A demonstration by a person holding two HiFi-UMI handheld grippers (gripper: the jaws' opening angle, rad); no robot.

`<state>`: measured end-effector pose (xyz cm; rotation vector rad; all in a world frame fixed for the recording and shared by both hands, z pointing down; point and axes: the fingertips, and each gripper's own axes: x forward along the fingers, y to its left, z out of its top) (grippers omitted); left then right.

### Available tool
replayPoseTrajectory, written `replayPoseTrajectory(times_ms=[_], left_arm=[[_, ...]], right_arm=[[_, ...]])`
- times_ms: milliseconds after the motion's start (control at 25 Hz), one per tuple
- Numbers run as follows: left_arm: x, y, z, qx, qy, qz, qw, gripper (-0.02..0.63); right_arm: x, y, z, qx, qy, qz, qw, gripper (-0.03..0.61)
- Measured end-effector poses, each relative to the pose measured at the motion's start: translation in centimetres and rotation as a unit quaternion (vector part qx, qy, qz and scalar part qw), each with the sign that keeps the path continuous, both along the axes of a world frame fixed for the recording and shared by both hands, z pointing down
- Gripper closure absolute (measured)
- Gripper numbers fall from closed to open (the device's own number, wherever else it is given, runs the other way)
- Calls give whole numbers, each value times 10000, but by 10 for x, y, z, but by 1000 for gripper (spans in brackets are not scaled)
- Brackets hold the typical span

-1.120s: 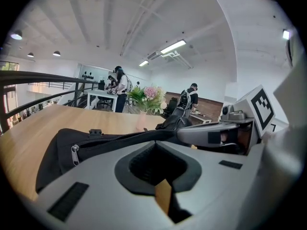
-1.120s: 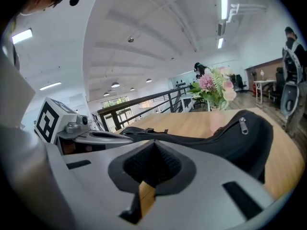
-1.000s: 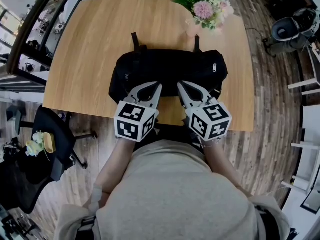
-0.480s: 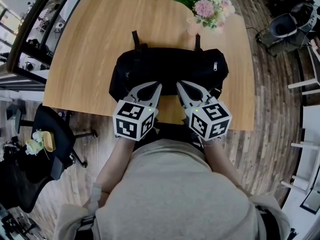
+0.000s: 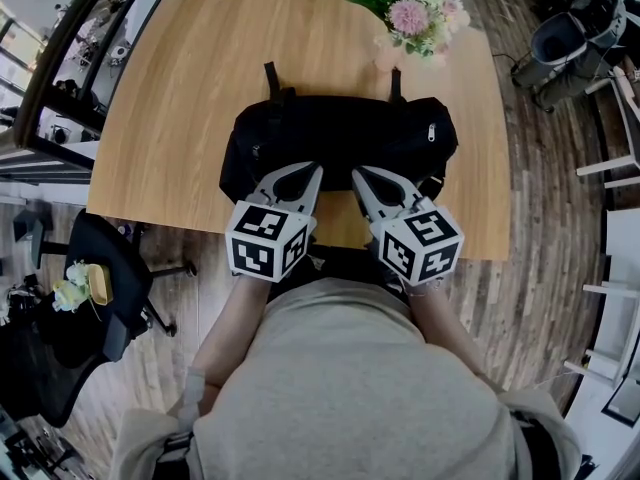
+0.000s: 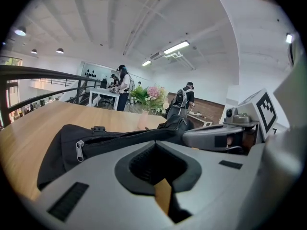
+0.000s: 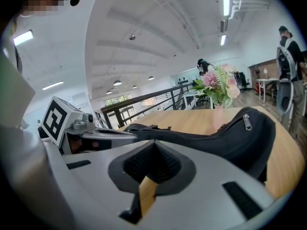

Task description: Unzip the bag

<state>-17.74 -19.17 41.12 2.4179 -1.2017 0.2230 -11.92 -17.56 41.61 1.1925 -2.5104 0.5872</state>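
A black zipped bag (image 5: 340, 138) lies across the near half of the wooden table (image 5: 180, 98). A silver zipper pull (image 5: 430, 134) shows at its right end, and another zipper pull (image 6: 79, 150) hangs at its left end. My left gripper (image 5: 318, 171) is shut and empty, its tips at the bag's near edge. Beside it, my right gripper (image 5: 356, 173) is shut too, holding nothing, its tips also at the near edge. In the gripper views the bag (image 6: 110, 140) and the same bag (image 7: 225, 133) lie just past the closed jaws.
A vase of pink flowers (image 5: 415, 23) stands at the table's far right, behind the bag. A black office chair (image 5: 85, 288) sits left of the table's near corner, and another chair (image 5: 575, 53) is at the right. People stand far off at a bench (image 6: 120, 83).
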Motion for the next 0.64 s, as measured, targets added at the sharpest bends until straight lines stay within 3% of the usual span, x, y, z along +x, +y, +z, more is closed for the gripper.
replayPoseTrajectory(times_ms=[640], left_arm=[[0, 8, 2, -20, -141, 36, 9999, 595]], right_arm=[[-2, 3, 6, -41, -40, -13, 10000, 572]])
